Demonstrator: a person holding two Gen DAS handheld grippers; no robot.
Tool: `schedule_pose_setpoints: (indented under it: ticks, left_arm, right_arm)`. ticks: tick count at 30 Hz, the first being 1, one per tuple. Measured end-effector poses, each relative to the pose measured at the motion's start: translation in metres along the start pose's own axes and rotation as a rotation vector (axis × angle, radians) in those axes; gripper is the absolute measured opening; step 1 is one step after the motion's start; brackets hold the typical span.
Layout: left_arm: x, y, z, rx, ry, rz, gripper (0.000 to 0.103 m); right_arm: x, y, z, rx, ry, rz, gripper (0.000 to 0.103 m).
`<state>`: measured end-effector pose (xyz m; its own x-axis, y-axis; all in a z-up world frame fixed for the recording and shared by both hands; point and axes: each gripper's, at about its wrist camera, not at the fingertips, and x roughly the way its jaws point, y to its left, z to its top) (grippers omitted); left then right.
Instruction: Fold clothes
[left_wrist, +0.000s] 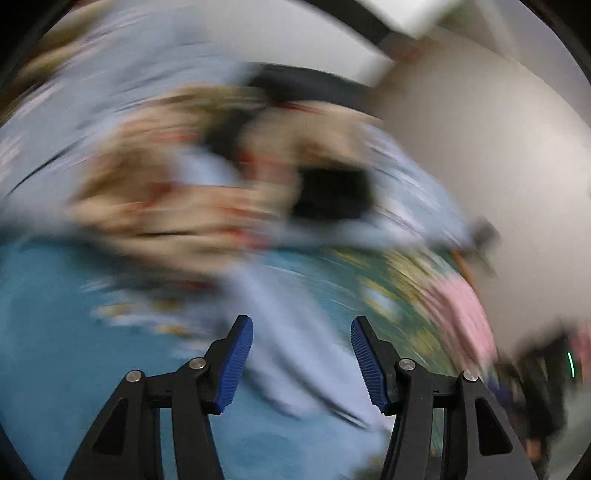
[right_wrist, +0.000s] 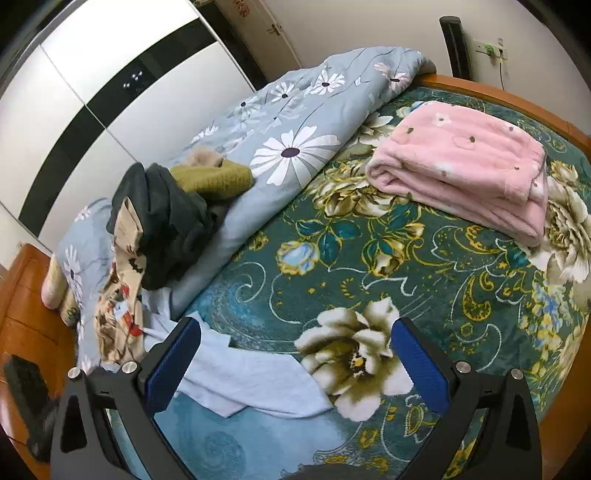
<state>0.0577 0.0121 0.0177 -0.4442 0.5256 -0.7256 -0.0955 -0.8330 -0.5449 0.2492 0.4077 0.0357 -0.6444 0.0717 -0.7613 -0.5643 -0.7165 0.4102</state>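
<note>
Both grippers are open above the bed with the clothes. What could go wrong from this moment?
The left wrist view is heavily blurred, so the left gripper may close on the wrong layer. The light blue garment runs under the beige printed garment and dark garment; pulling it might drag that pile. The right gripper might pinch the floral bedspread too.

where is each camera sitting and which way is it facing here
Left wrist: sits on the left tool, looking forward and down at the bed through heavy motion blur; only its open blue-padded fingers show, with a light blue garment beyond them.
Right wrist: sits on the right tool, looking across the teal floral bedspread toward a pile of clothes, a daisy-print quilt and a folded pink blanket; its open fingers show.
Shared: the light blue garment, bedspread, pink blanket.
</note>
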Motion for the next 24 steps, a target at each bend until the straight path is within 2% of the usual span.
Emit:
schedule_pose_setpoints:
  ticks: [3,5,10,13,15,17,24]
  left_arm:
    - [0.009,0.076,0.023,-0.262,-0.066,0.064,0.06]
    - [0.018,0.112,0.034,-0.388,-0.091,0.071,0.06]
    - [0.048,0.146,0.047,-0.549,-0.066,-0.048,0.059]
    - [0.064,0.145,0.051,-0.544,-0.045,-0.031,0.054]
    - [0.067,0.142,0.054,-0.529,-0.039,-0.015,0.022]
    - [0.059,0.135,0.069,-0.485,-0.06,-0.001,0.009]
    - [0.011,0.107,0.141,-0.277,-0.176,0.038,0.007]
  right_arm:
    - [0.012,0.006,-0.001,-0.005,0.026,0.0,0.103]
    - [0.02,0.013,-0.002,-0.016,0.047,0.002,0.103]
    - [0.04,0.041,-0.001,-0.054,0.098,0.026,0.103]
    - [0.055,0.064,0.0,-0.09,0.131,0.053,0.103]
    - [0.065,0.084,-0.002,-0.128,0.148,0.07,0.103]
    - [0.074,0.101,-0.005,-0.16,0.171,0.088,0.103]
    - [0.112,0.154,-0.015,-0.32,0.279,0.11,0.103]
